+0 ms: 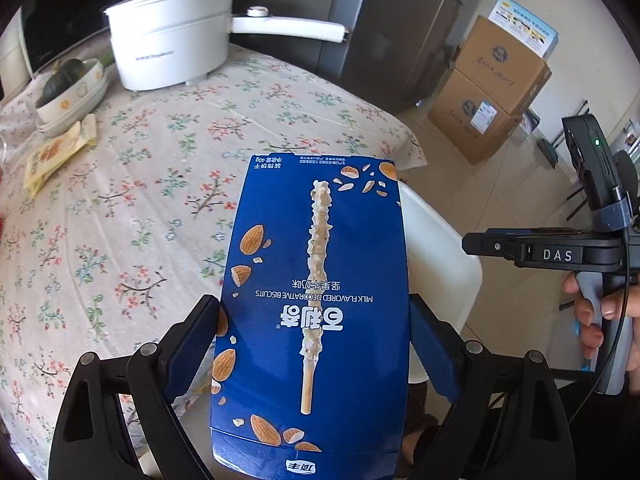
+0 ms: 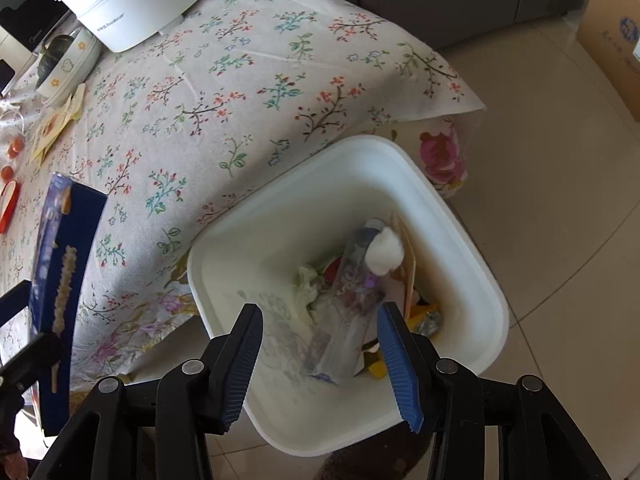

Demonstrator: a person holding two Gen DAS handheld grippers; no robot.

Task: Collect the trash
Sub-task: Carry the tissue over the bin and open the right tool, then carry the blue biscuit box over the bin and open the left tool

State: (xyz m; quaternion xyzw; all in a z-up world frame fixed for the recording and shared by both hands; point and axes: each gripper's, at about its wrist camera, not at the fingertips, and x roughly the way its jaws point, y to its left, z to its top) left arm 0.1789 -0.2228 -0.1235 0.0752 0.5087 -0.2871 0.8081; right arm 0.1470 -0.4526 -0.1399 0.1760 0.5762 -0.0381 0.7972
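Note:
My left gripper (image 1: 314, 312) is shut on a blue biscuit box (image 1: 316, 300), held above the table's near edge; the box also shows at the left of the right wrist view (image 2: 64, 280). My right gripper (image 2: 320, 316) is open and empty, above the white trash bin (image 2: 460, 232) on the floor beside the table. The bin holds a clear plastic bottle (image 2: 348, 304), crumpled tissue (image 2: 384, 252) and other wrappers. In the left wrist view the bin (image 1: 440, 248) is partly hidden behind the box, and the right gripper (image 1: 472, 245) shows at the right.
A floral tablecloth (image 1: 140, 200) covers the table. A white electric pot (image 1: 172, 36), stacked bowls with a squash (image 1: 68, 88) and yellow snack packets (image 1: 56, 152) sit at the far left. Cardboard boxes (image 1: 492, 88) and a fridge (image 1: 400, 20) stand beyond on the tiled floor.

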